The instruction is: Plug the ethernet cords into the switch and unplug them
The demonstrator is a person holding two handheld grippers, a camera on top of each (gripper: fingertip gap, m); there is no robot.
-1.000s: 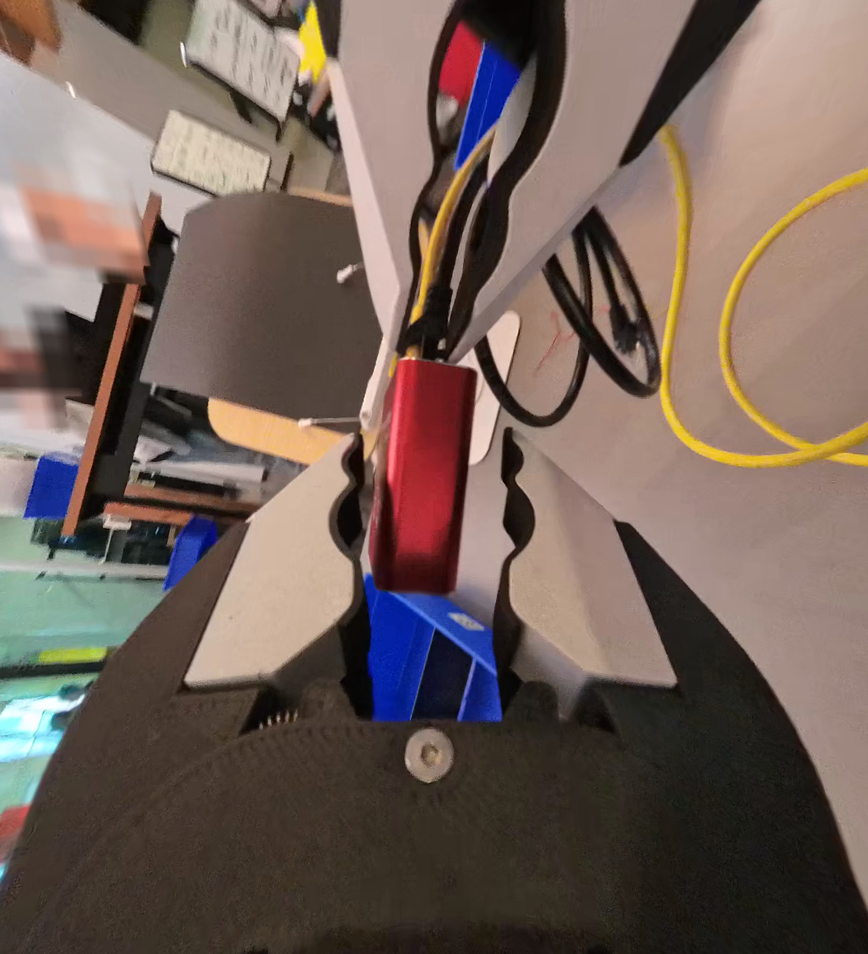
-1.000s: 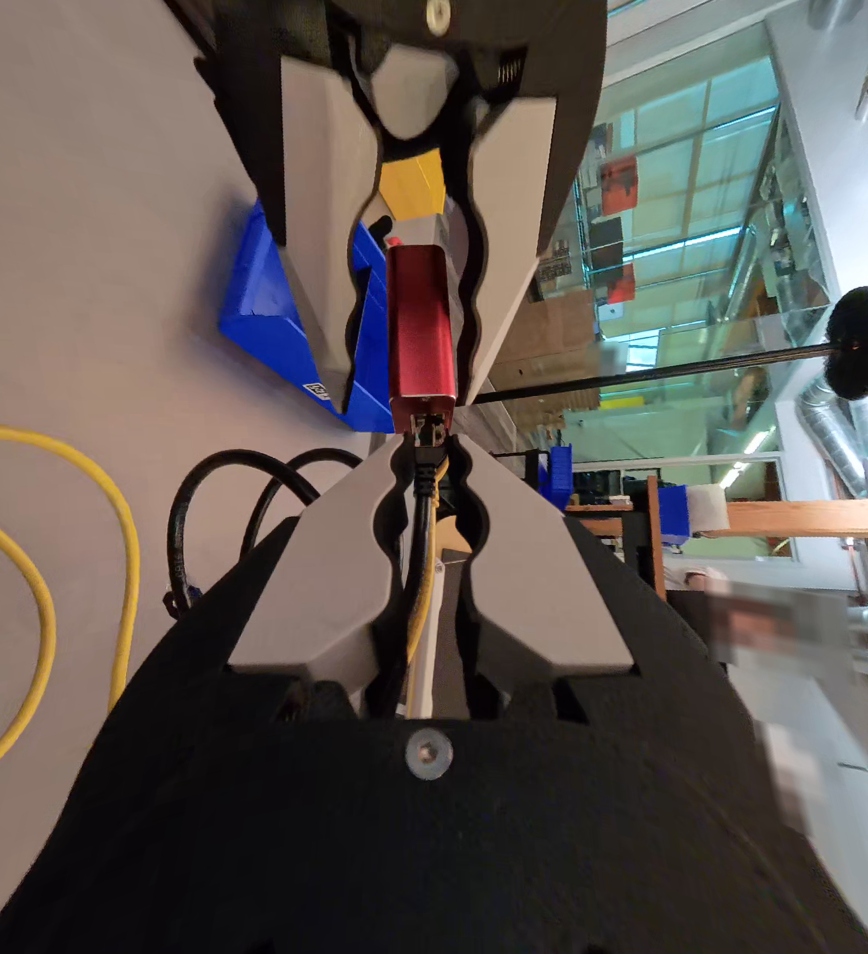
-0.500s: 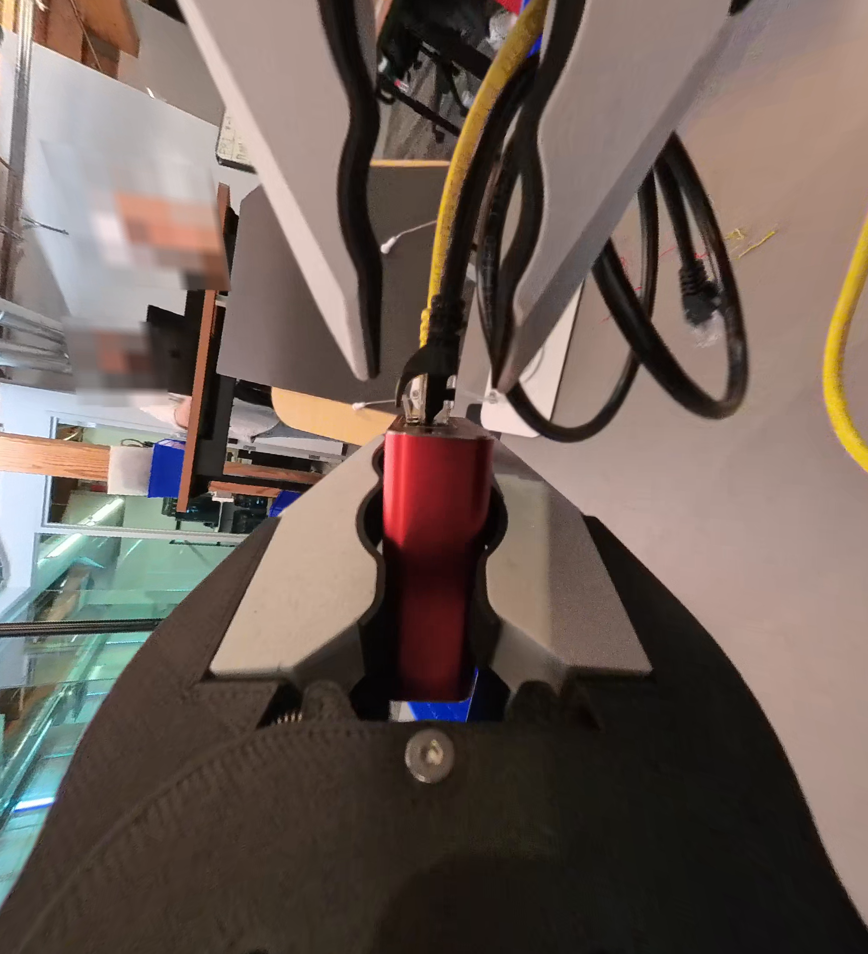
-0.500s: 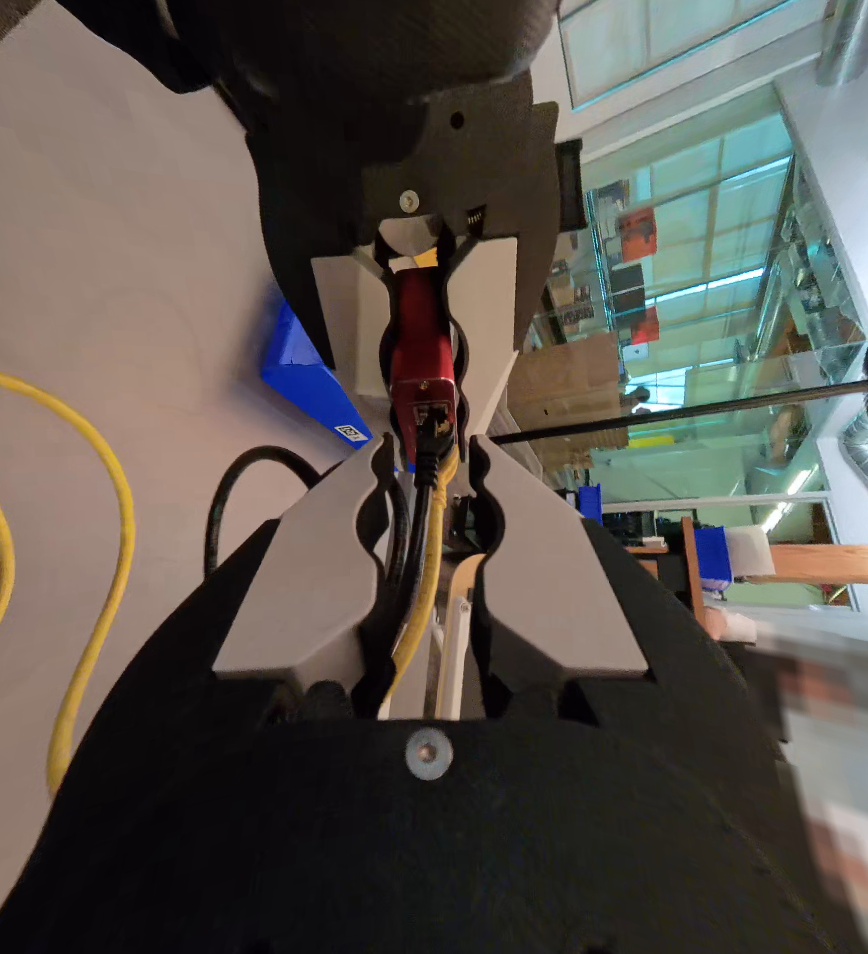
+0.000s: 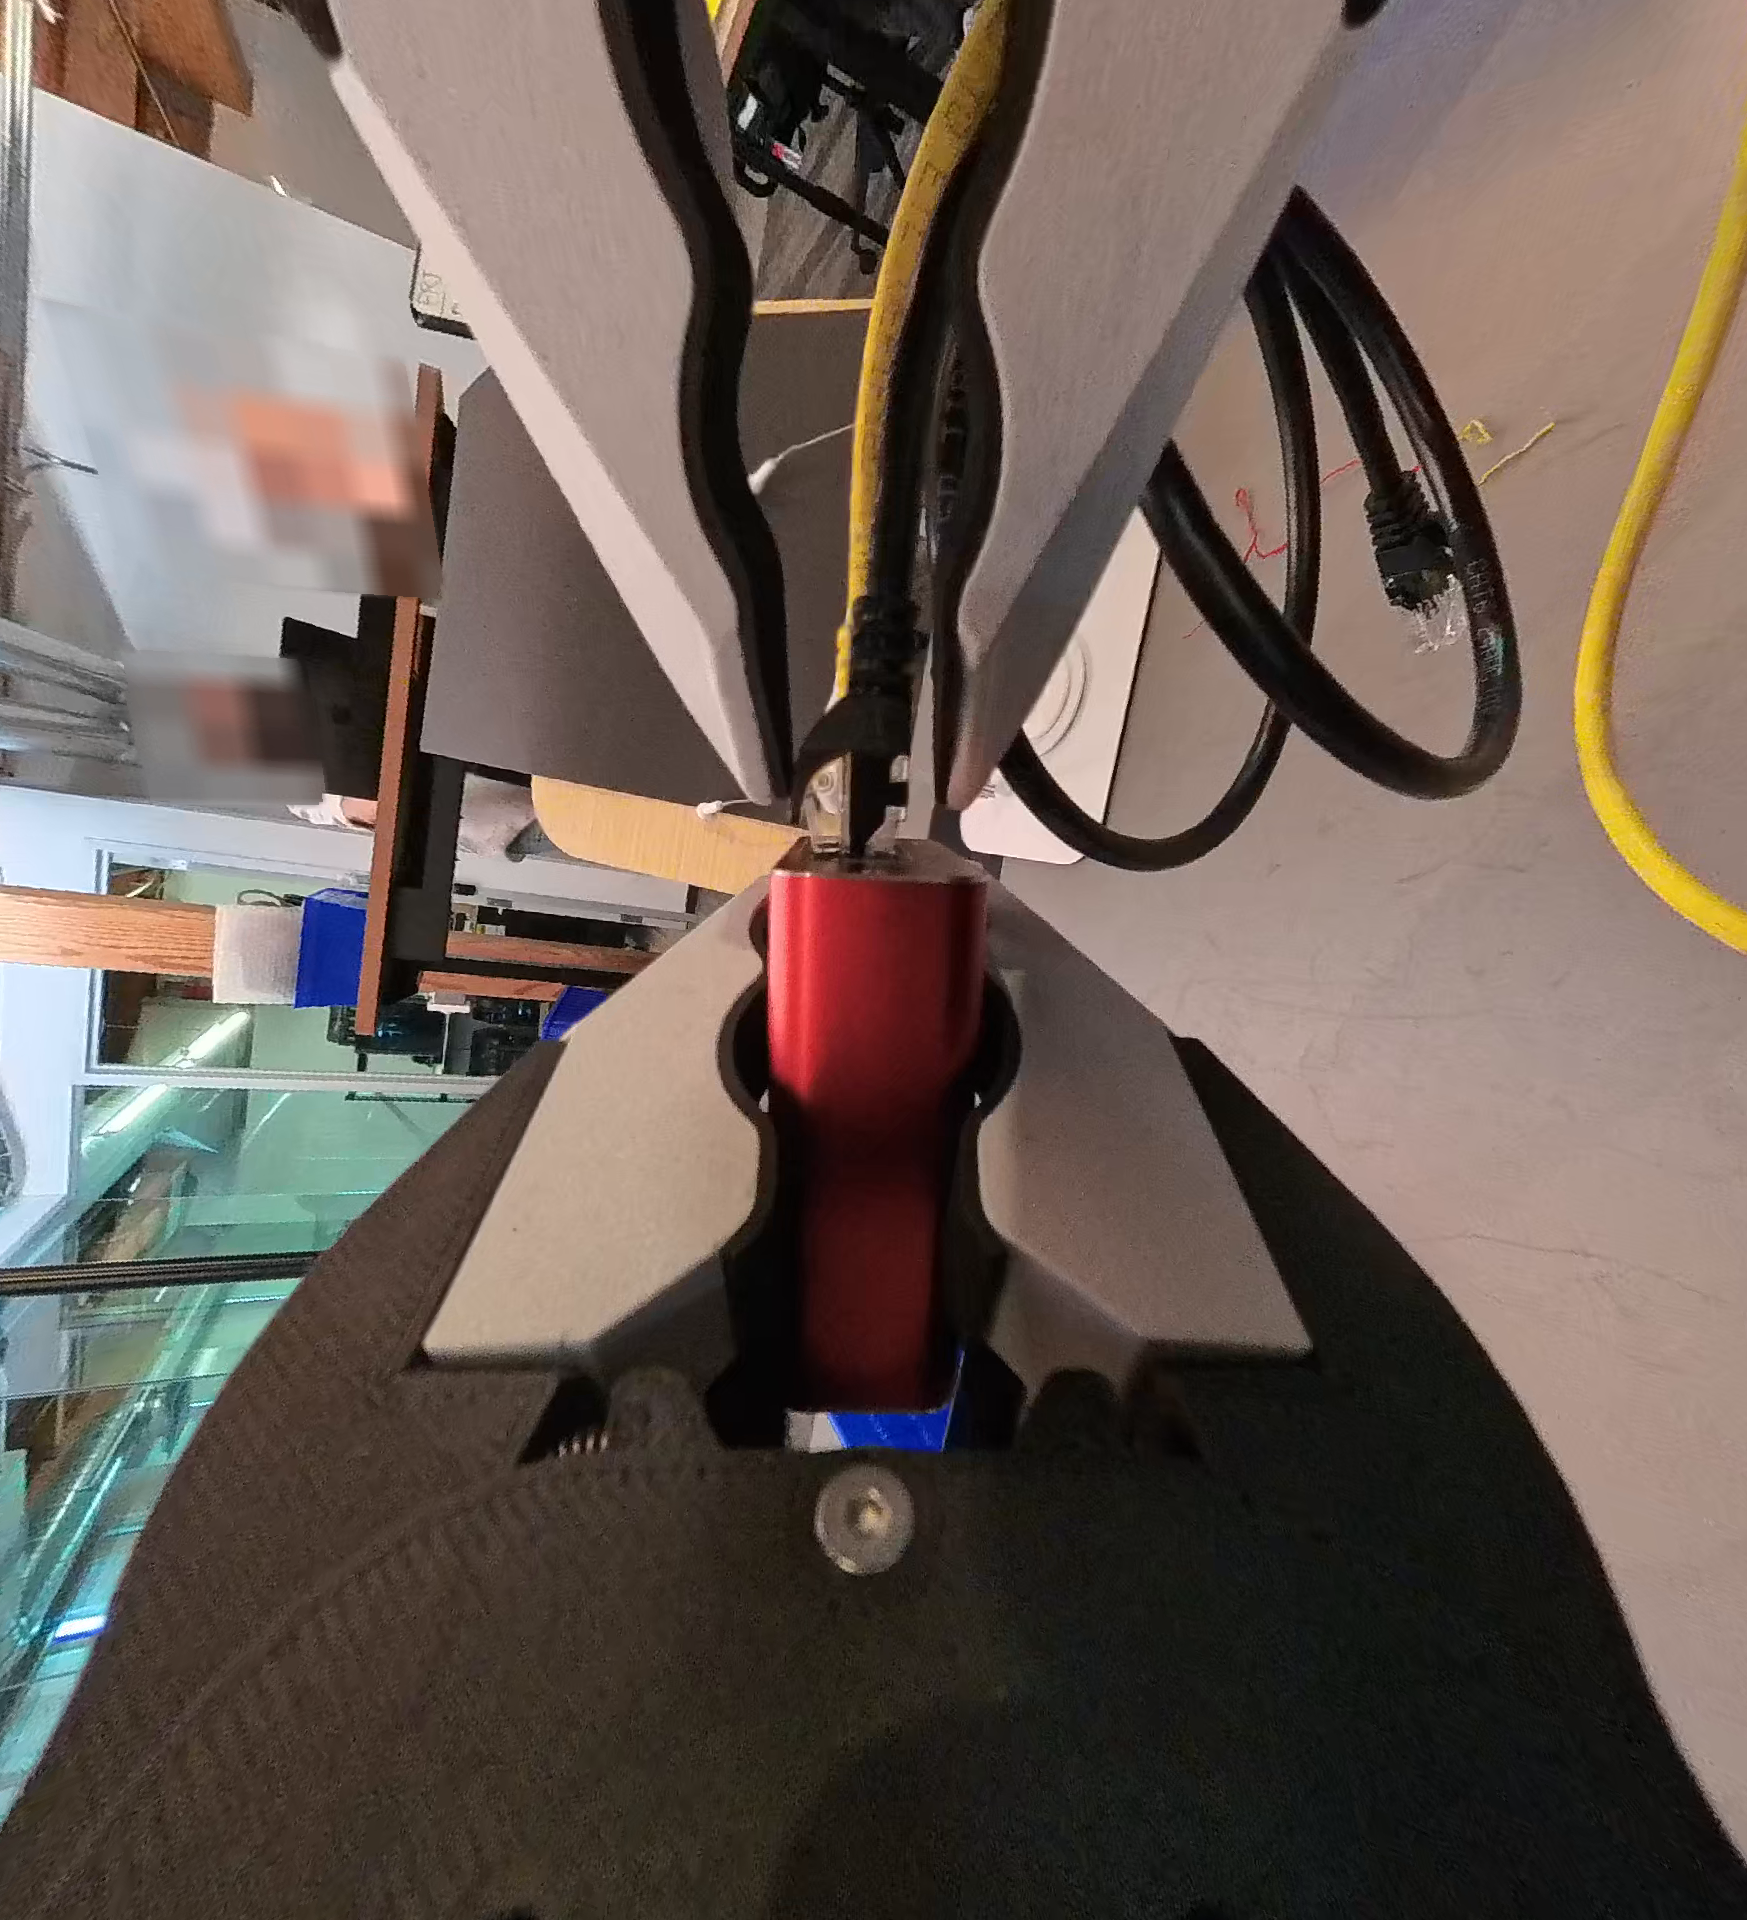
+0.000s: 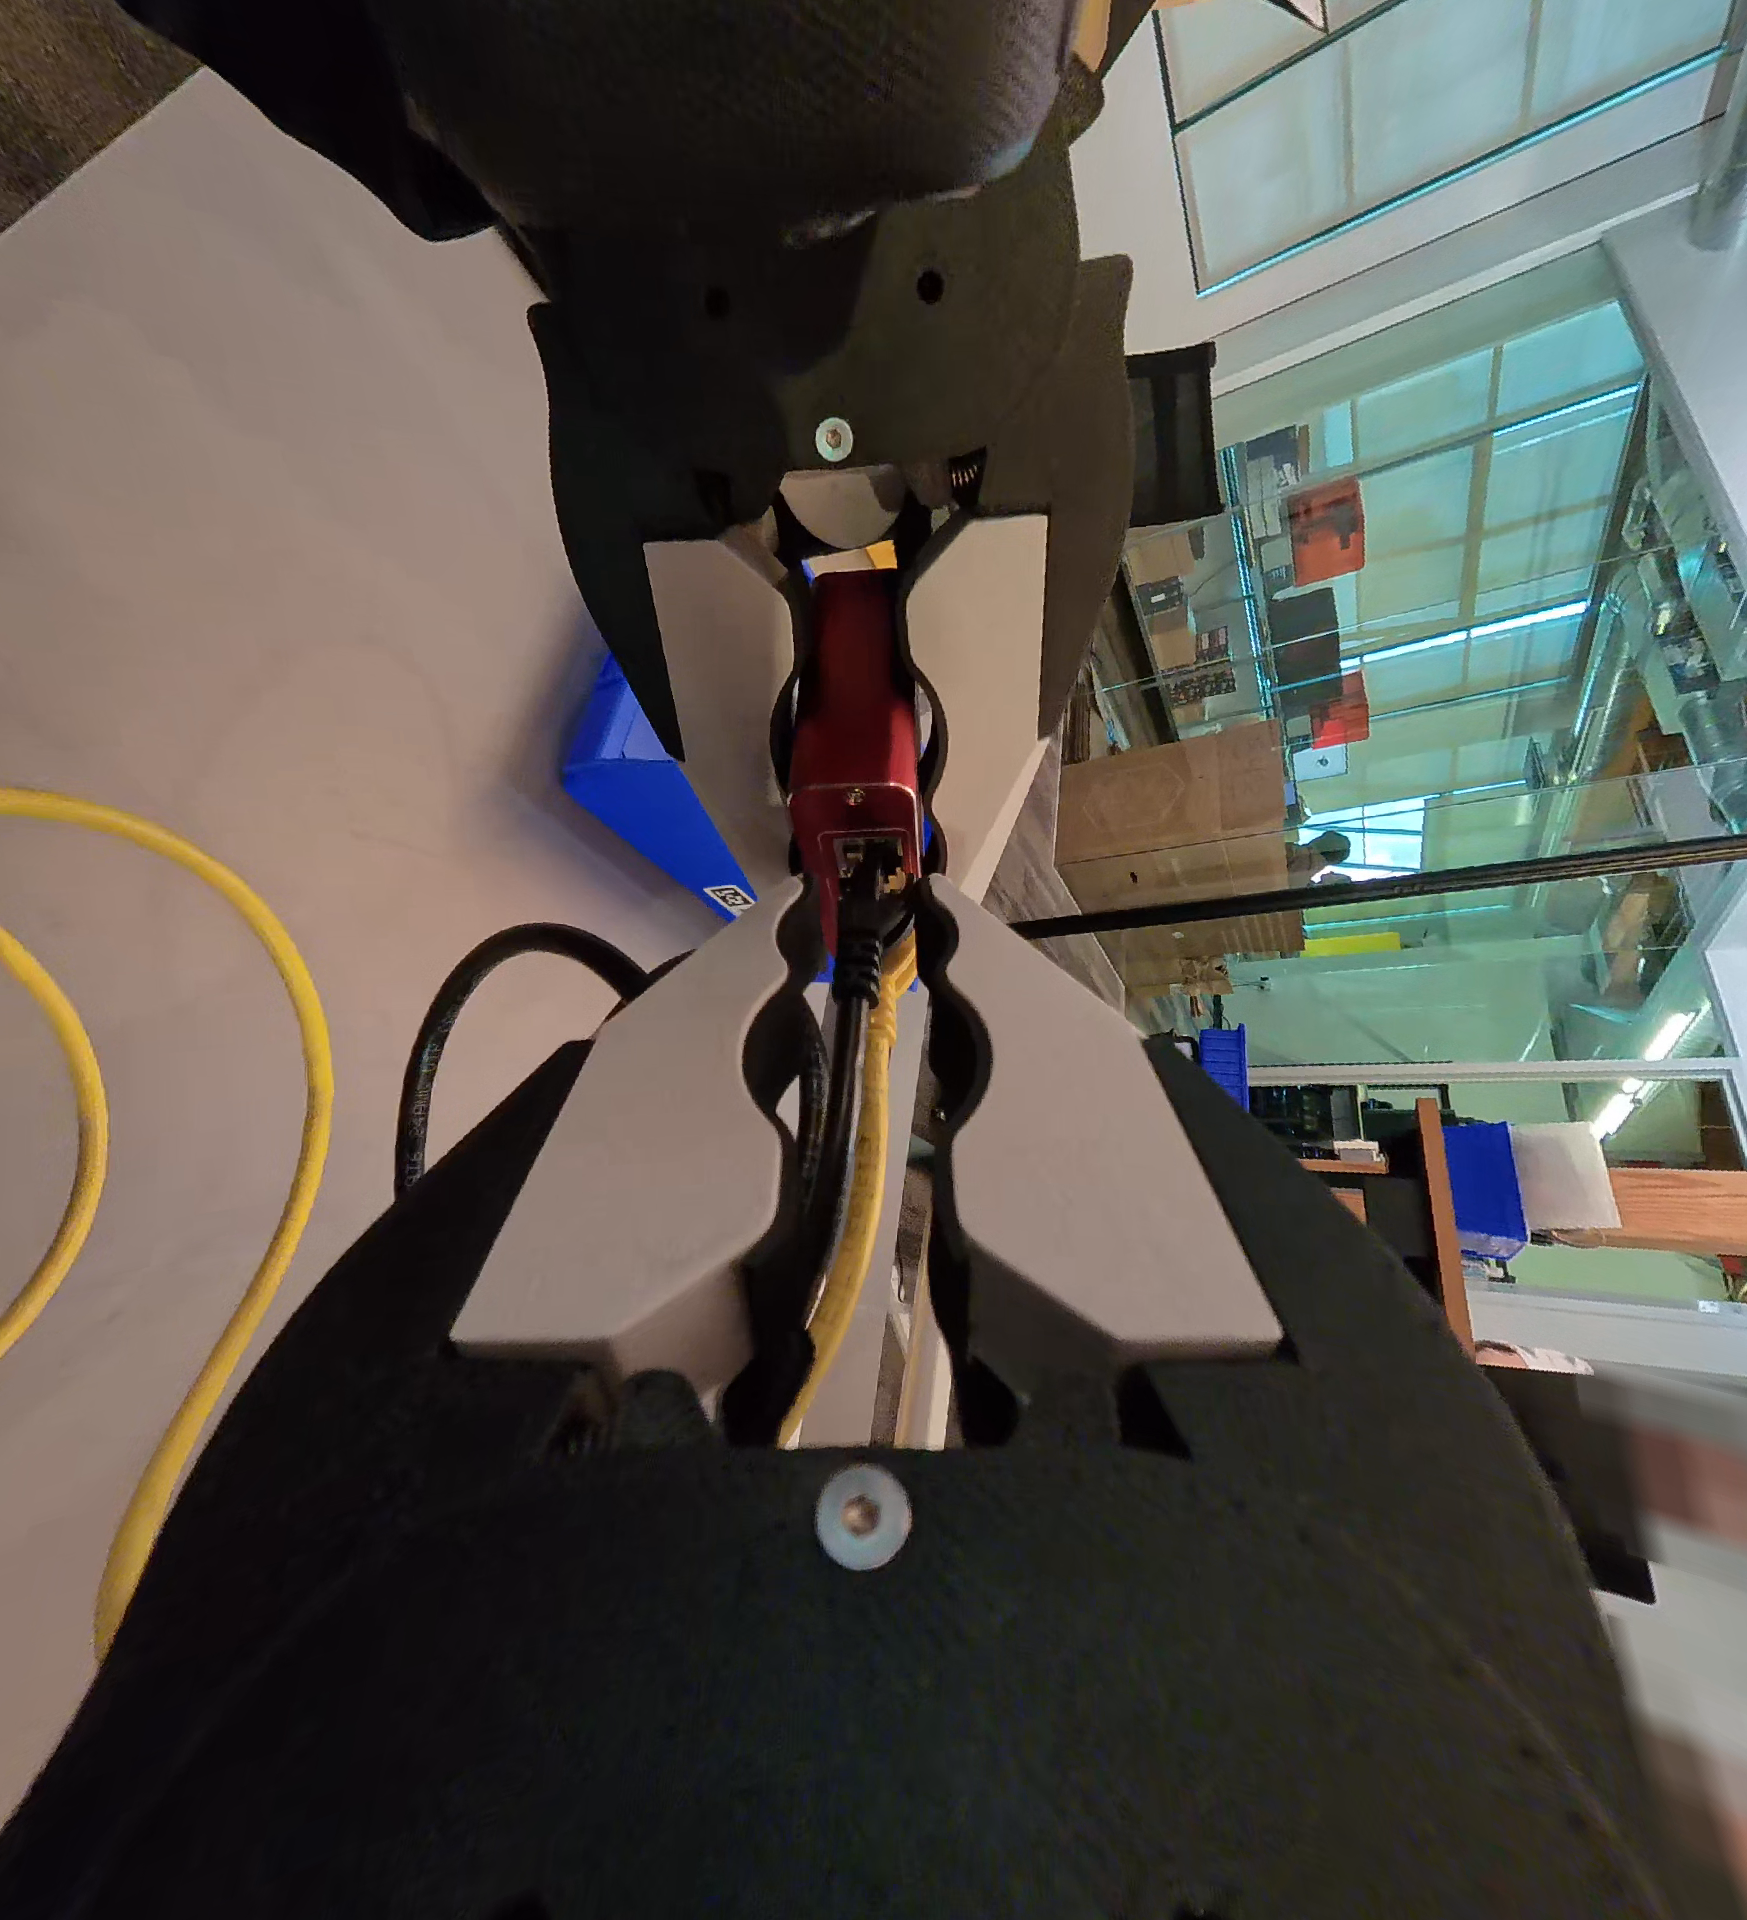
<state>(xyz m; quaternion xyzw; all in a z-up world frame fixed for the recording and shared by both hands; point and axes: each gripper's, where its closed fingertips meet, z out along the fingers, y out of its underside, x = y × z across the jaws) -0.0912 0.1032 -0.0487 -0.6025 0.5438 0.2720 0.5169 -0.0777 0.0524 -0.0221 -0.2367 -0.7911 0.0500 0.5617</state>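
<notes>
My left gripper (image 5: 874,920) is shut on the red switch (image 5: 874,1091), which lies lengthwise between its fingers. A black ethernet cord (image 5: 884,644) is plugged into the switch's end port, with a yellow cord (image 5: 884,312) beside it. My right gripper (image 6: 861,896) faces the switch (image 6: 853,727) head-on and is shut around both cords just behind the black plug (image 6: 861,935). The right gripper (image 5: 861,795) also shows at the top of the left wrist view. The left gripper (image 6: 853,842) shows at the top of the right wrist view.
The grey table (image 5: 1471,1143) carries loose yellow cord loops (image 6: 256,1039), a black cord loop with a free plug (image 5: 1409,540) and a white flat piece (image 5: 1087,707). A blue bin (image 6: 640,790) sits behind the left gripper. Shelves and glass walls lie beyond the table edge. About 6 cm separates my left fingertips from my right.
One second ago my left gripper was open around the tilted switch. It has since shut on the switch, which now sits straight. The right gripper has kept its hold on the cords.
</notes>
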